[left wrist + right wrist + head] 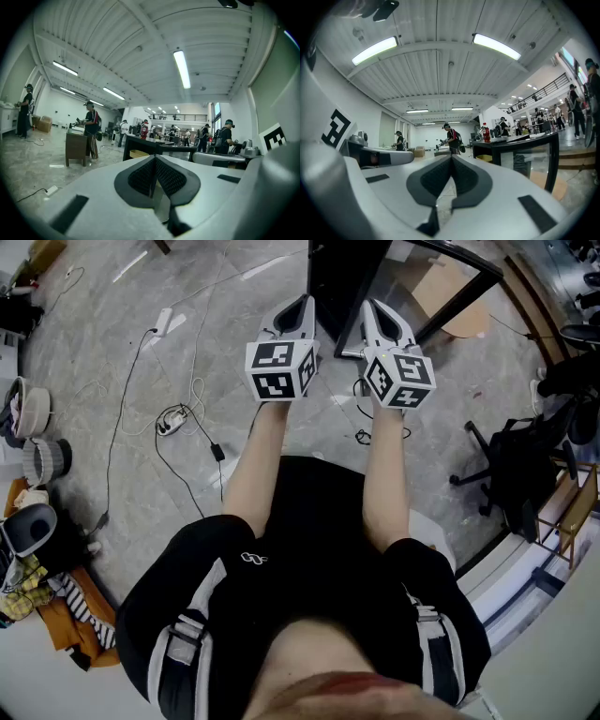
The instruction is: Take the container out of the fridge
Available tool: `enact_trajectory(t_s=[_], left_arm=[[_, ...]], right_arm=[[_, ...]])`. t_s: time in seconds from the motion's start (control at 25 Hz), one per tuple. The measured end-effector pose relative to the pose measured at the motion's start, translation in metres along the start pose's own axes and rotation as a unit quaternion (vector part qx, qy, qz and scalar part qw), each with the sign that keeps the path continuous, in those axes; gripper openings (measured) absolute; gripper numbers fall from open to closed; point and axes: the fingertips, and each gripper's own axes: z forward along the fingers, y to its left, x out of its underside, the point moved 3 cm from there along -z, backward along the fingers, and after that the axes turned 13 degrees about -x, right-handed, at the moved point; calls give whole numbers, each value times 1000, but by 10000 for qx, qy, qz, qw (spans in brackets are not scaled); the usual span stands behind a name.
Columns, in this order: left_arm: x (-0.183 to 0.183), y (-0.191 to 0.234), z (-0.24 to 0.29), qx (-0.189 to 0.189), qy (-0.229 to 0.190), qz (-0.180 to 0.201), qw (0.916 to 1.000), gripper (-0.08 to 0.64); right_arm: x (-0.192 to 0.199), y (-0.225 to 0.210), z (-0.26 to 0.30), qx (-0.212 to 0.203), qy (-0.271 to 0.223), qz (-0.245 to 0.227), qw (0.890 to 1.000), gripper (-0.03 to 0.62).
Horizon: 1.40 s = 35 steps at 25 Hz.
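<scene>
No fridge and no container shows in any view. In the head view my left gripper [302,302] and my right gripper [373,307] are held side by side in front of the person's body, above the grey floor. Both point forward toward a black table [342,273]. The left gripper [154,157] has its black pads pressed together at the tip, with nothing between them. The right gripper [451,157] is shut the same way and also holds nothing. Each looks out across a large hall.
Cables and a power strip [170,420] lie on the floor to the left. Bowls and clothes [37,521] pile up at the far left. An office chair [520,470] stands at the right. People stand in the hall near a wooden cabinet [76,147] and a black table [515,145].
</scene>
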Motion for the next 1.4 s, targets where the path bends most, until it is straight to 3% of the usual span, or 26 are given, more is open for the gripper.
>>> enact_trajectory(t_s=[0.6,0.92,1.12,1.4], left_arm=[[-5,7,-7,-241,-32,72,9997,9],[-4,30,-2,-498,2,8,9988,9],[1,36,24,-418,68,-70,9991,9],[-4,29,92,30,77,-160,9998,9]], right_arm=[[-1,-10,7,-51,-270,308,9991,11],[4,-4,31,-301,-351,450,9979,12],[10,-20,45,-227,-324,458,9982,12],[8,-72,73,176,-386,461,9980,12]])
